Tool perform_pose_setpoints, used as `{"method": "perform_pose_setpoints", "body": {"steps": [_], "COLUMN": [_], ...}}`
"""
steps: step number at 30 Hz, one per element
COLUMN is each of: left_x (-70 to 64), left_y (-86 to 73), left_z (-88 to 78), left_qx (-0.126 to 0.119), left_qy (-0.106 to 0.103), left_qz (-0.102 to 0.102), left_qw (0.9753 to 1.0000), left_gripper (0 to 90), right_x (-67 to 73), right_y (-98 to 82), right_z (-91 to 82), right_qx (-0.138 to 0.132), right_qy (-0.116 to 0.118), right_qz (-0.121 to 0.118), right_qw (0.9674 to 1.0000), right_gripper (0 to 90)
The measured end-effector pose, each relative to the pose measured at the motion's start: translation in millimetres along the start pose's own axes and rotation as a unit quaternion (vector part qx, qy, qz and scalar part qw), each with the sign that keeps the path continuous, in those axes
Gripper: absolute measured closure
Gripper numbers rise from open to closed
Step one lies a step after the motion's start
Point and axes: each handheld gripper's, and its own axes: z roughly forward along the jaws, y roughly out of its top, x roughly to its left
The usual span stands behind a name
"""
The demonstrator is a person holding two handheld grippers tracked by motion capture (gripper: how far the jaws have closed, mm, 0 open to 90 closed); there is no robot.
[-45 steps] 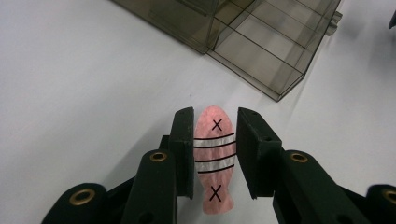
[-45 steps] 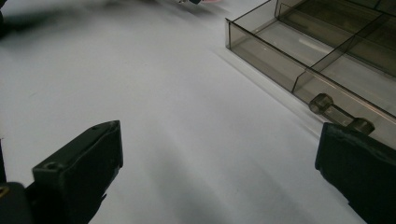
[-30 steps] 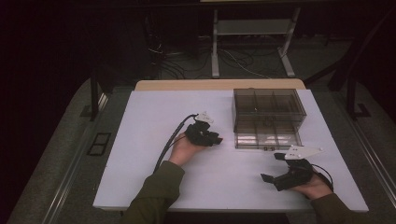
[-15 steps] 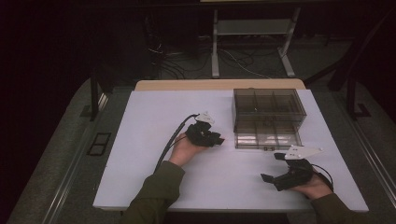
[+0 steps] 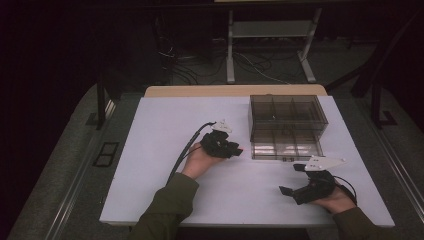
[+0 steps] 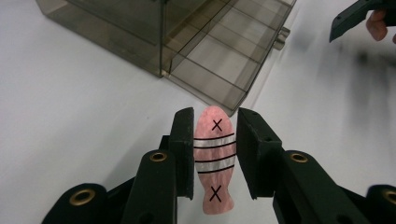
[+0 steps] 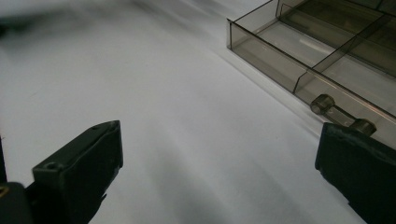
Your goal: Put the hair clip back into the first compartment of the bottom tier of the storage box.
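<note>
I see a pink fish [image 6: 214,161] with a pearly, glossy band, smooth like plastic, between the matt black pads [image 6: 184,149] of my left hand-held gripper [image 6: 212,154]. The box [image 5: 286,126] is smoky clear plastic — shiny. The desk [image 5: 165,130] is matt white, smooth.

White table with one box on it

The table [image 5: 165,125] has a plain white top and a tan strip along its far edge. A smoky transparent drawer box [image 5: 287,117] stands toward the far right corner, its divided drawer [image 5: 285,145] pulled out toward the near edge.
</note>
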Motion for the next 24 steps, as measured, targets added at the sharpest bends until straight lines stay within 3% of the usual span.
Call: {"method": "perform_pose_setpoints", "body": {"steps": [24], "left_x": [-16.5], "left_y": [15.2], "left_z": [2.4], "left_qx": [-0.018], "left_qy": [-0.021], "left_qz": [0.017], "left_qw": [0.9995], "left_gripper": [67.6], "right_x": [0.3], "right_y": [0.0], "right_z": [0.3], "right_qx": [0.001], "right_qy": [-0.001], "right_qz": [0.000], "right_qw": [1.0000], "right_gripper": [0.3]}}
